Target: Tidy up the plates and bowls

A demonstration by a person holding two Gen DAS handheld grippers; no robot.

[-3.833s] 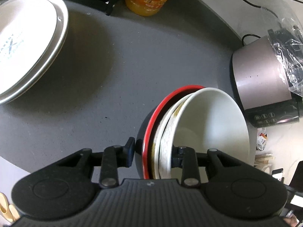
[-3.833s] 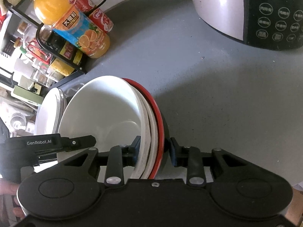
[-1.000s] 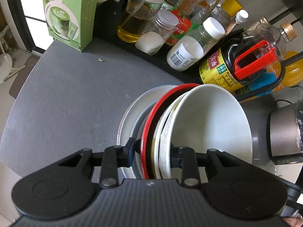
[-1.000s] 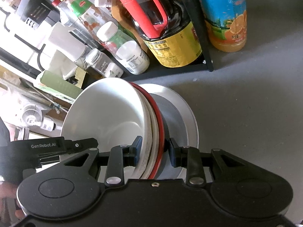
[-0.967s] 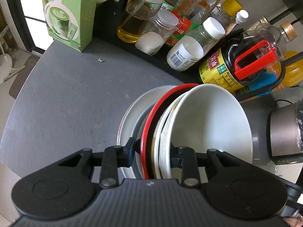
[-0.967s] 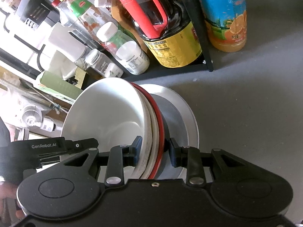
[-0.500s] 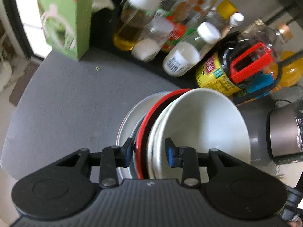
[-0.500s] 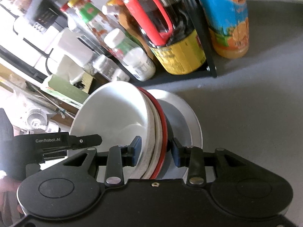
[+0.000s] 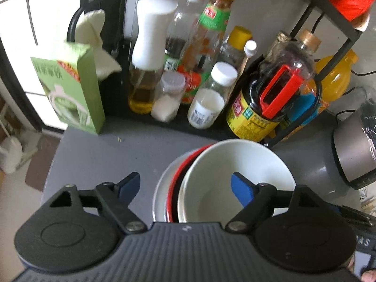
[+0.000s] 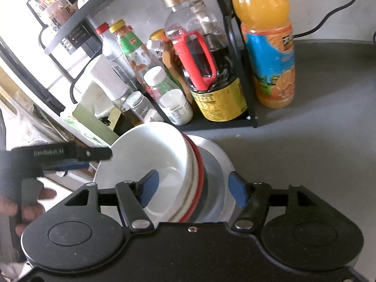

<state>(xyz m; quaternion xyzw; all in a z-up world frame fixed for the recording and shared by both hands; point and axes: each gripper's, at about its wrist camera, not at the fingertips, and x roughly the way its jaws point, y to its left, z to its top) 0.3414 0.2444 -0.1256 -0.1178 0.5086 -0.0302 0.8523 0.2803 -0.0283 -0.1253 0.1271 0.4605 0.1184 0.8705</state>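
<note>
A stack of bowls, white ones [image 9: 237, 176] nested in a red-rimmed black bowl [image 9: 181, 171], rests on white plates [image 9: 162, 183] on the grey counter. It also shows in the right wrist view, the white bowl [image 10: 150, 150] over the red rim [image 10: 198, 164] on the plates [image 10: 216, 155]. My left gripper [image 9: 185, 183] is open, its blue-padded fingers apart on both sides of the stack's near rim. My right gripper [image 10: 192, 185] is open the same way, straddling the opposite rim.
A black wire rack with oil, sauce and spice bottles [image 9: 206, 75] stands just behind the stack. A green carton [image 9: 70, 89] is at the left, an orange juice bottle [image 10: 268, 47] and a rice cooker [image 9: 352, 145] at the right. The counter edge [image 9: 54, 159] is left.
Both grippers have opened and let go of the bowl stack, which now sits on the plates. Both have pulled up and back a little.
</note>
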